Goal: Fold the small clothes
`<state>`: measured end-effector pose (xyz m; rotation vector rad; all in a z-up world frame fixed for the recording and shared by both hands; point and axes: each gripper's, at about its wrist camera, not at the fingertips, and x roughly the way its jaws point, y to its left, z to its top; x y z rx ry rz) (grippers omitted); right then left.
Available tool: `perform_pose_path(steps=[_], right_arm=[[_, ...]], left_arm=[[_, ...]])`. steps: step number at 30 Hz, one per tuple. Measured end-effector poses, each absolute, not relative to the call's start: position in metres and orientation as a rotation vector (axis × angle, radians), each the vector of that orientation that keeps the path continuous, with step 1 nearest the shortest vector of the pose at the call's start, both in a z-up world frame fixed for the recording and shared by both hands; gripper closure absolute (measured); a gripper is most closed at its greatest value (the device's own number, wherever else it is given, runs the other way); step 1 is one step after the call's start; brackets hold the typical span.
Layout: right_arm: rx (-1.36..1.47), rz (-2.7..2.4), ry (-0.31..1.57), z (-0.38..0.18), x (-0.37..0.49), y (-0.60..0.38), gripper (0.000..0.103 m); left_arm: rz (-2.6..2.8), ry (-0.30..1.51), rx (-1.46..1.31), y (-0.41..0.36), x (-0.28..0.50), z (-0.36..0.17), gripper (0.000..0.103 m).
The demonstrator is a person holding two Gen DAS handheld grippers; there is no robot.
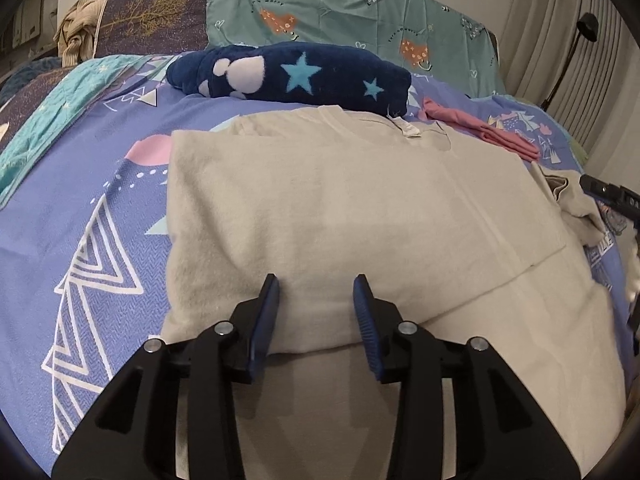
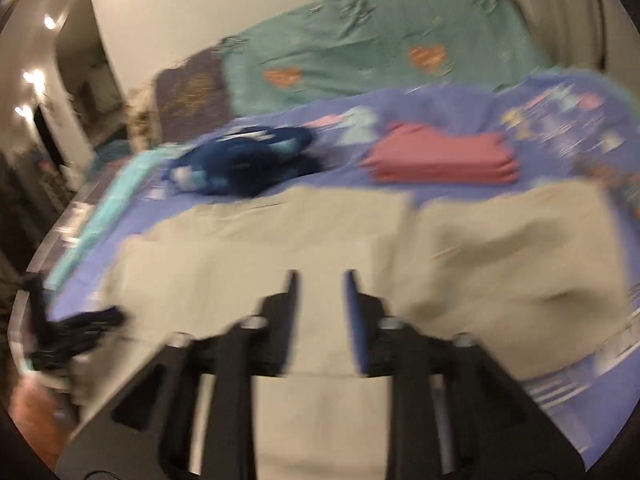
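A beige T-shirt (image 1: 340, 208) lies flat on the blue patterned bedspread (image 1: 80, 208), collar and label toward the far side, with one side folded over the body. My left gripper (image 1: 316, 288) hovers over its near hem, open, with only flat fabric showing between the blue pads. The shirt's right sleeve (image 1: 576, 200) is bunched up beside my right gripper (image 1: 608, 194) at the frame's right edge. The right wrist view is blurred: my right gripper (image 2: 322, 280) stands open above the beige T-shirt (image 2: 240, 248), nothing between its fingers. My left gripper (image 2: 80, 328) shows at the left there.
A navy fleece item with stars (image 1: 300, 74) lies behind the shirt's collar. A folded pink garment (image 1: 500, 132) sits at the back right. Teal pillows (image 1: 340, 4) line the headboard. A black lamp (image 1: 586, 24) and curtains stand to the right.
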<state>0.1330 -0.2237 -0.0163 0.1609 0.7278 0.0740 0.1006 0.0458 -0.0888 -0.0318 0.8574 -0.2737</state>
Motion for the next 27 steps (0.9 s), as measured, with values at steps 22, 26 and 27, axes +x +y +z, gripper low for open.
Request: perform_pose_path(steps=[22, 26, 27], right_arm=[[0.434, 0.391, 0.75, 0.026, 0.169, -0.173, 0.089], [0.324, 0.573, 0.85, 0.006, 0.173, -0.102, 0.061], [0.315, 0.579, 0.878, -0.004, 0.172, -0.097, 0.061]], left_arm=[[-0.282, 0.856, -0.048, 0.049, 0.102, -0.089, 0.062], [-0.304, 0.848, -0.127, 0.058, 0.1, -0.083, 0.062], [-0.328, 0.851, -0.188, 0.063, 0.1, -0.08, 0.062]])
